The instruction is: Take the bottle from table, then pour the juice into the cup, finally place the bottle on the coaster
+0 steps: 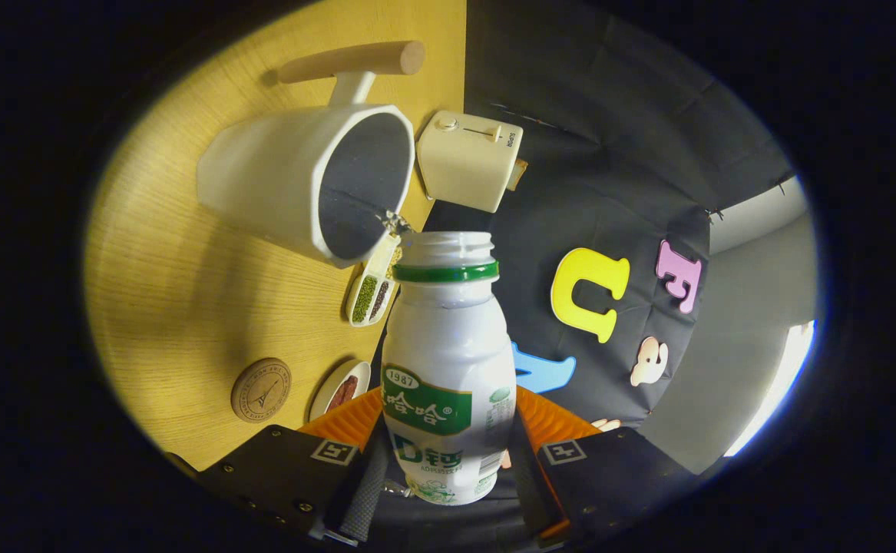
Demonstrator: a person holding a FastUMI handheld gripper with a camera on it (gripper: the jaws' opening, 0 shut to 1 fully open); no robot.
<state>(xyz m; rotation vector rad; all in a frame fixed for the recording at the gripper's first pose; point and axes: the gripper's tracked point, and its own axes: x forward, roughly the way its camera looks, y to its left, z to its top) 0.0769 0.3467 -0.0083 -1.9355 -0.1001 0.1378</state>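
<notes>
gripping the smooth white plastic bottle [448, 369], tool [448, 468] fingers clamped, neck beside the glossy cup [302, 180]

The one camera rides on the tongs [448, 468] and looks forward along the two fingers. It is rolled over on its side, so the worktop [186, 292] stands up like a wall beside the view. It sits very close to the bottle [448, 376], with both fingers pressed on it. The cup [302, 180] is just beyond.
</notes>
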